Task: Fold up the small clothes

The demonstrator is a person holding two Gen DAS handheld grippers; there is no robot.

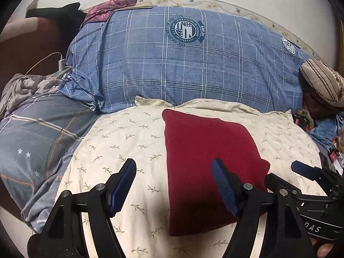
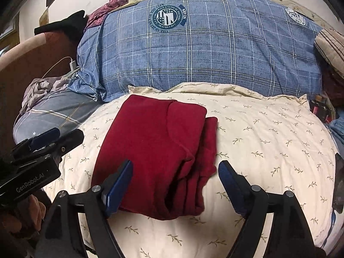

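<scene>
Right gripper (image 2: 175, 185) agape above folded red garment's (image 2: 159, 150) near edge.

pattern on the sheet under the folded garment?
Cream sheet with small olive leaf sprigs; clearest in right wrist view.

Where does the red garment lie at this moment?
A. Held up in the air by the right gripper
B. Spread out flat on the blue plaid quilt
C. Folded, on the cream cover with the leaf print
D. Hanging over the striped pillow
C: the red garment lies folded on the cream cover, and both grippers stand open and hold nothing.
</scene>
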